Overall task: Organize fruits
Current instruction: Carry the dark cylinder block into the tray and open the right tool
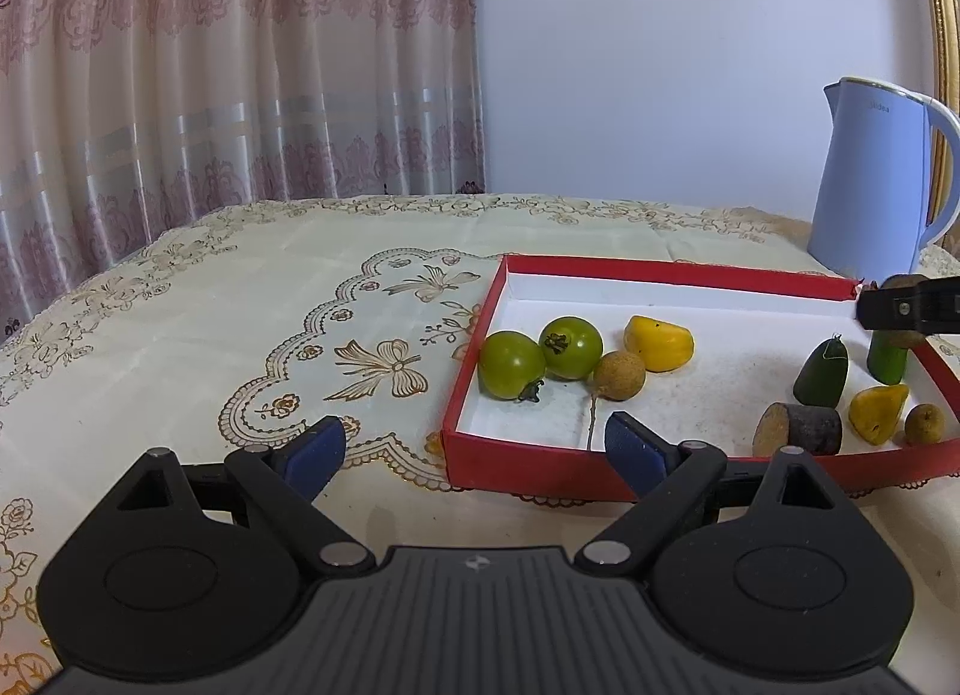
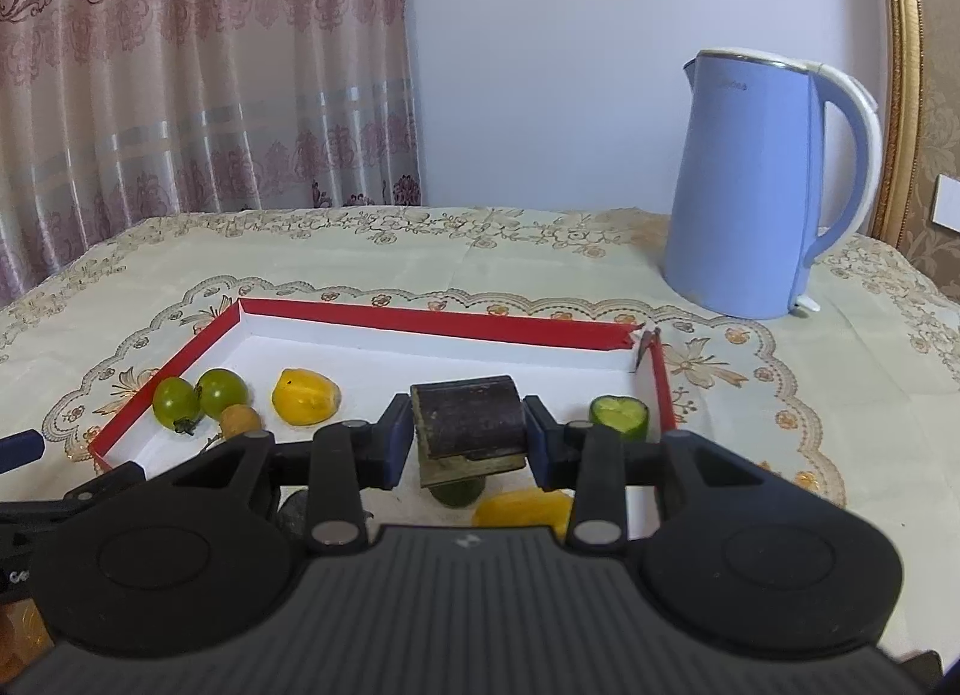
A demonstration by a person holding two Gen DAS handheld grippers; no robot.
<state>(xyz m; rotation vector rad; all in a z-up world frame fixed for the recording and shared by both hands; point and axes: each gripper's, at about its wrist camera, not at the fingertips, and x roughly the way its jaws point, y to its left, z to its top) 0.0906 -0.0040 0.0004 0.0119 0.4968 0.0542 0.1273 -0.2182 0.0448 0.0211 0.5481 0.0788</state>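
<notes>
While most fruit already lies in the red tray (image 1: 528, 451), carrying one dark cut chunk (image 2: 471, 418) above it, clamped in right gripper (image 2: 468, 436); left gripper (image 1: 474, 448) wide, empty, at near wall. Remaining: setting chunk down.

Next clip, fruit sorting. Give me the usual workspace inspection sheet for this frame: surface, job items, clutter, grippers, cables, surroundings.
Surface: table under a cream embroidered tablecloth.
Job's things: red-rimmed tray holding two green tomatoes, two small brown round fruits, yellow pieces, green pieces and a dark stub.
Clutter: blue kettle behind the tray.
Grippers: left gripper open, empty, at the tray's near wall; right gripper shut on a dark block above the tray.
Cables: nothing seen.
Surroundings: patterned curtain, plain wall, gold frame.
</notes>
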